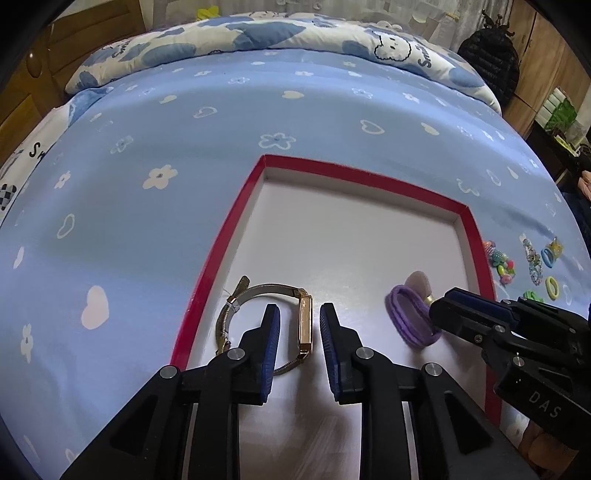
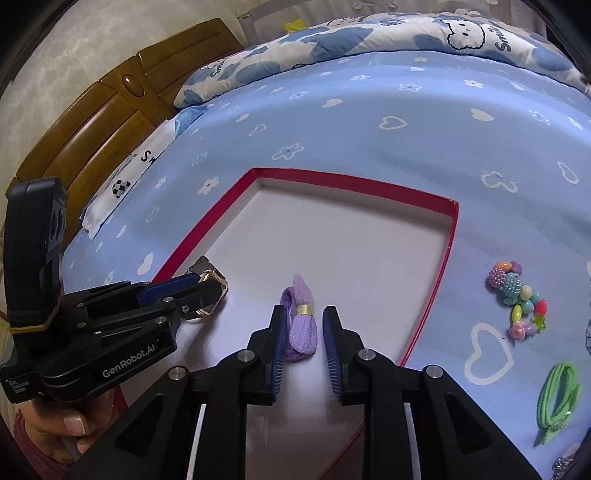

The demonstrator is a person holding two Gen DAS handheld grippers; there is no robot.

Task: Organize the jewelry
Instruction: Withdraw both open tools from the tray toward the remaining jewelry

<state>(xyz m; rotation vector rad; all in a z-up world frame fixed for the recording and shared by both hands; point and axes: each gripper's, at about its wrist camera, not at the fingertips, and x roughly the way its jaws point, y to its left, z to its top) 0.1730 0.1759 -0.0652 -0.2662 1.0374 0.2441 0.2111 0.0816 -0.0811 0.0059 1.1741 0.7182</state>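
A red-rimmed box lid (image 1: 218, 254) with a white floor lies on the blue bedsheet; it also shows in the right wrist view (image 2: 439, 266). A gold watch with a mesh band (image 1: 304, 325) lies in its near left part, between the fingers of my open left gripper (image 1: 299, 314), untouched. A purple hair tie with a gold clasp (image 2: 304, 321) lies in the lid between the fingers of my open right gripper (image 2: 304, 317). The right gripper also shows in the left wrist view (image 1: 443, 314), beside the purple hair tie (image 1: 410, 317).
On the sheet right of the lid lie a colourful bead bracelet (image 2: 517, 299), a green hair tie (image 2: 557, 398), and several small hair ties and beads (image 1: 535, 266). A patterned quilt (image 1: 258, 33) lies at the far edge. A wooden headboard (image 2: 103, 122) stands at the left.
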